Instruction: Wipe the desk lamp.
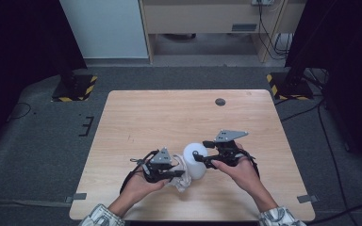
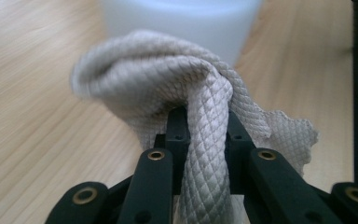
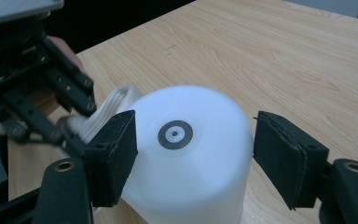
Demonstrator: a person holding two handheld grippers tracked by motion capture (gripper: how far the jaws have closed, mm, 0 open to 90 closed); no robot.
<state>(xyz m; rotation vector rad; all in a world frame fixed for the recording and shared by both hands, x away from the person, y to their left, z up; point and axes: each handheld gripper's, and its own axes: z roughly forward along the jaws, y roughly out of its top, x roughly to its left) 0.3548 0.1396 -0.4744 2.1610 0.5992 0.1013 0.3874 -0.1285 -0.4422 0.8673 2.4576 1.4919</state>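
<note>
A white cup (image 1: 195, 169) stands upside down on the table near its front edge, with a small ring mark on its upturned base (image 3: 175, 134). My right gripper (image 1: 201, 159) is open, one pad on each side of the cup (image 3: 186, 186); the left pad (image 3: 116, 154) is against it and the right pad (image 3: 284, 154) sits a sliver off. My left gripper (image 2: 205, 121) is shut on a bunched beige woven cloth (image 2: 158, 79). That cloth (image 1: 181, 182) lies against the cup's left side, and the cup (image 2: 182, 23) is blurred just behind it.
The light wooden table (image 1: 169, 117) has bare surface across its far half. A small dark round grommet (image 1: 220, 101) sits near the far edge. Black stands with yellow-striped bases (image 1: 75, 87) flank the table on the grey floor.
</note>
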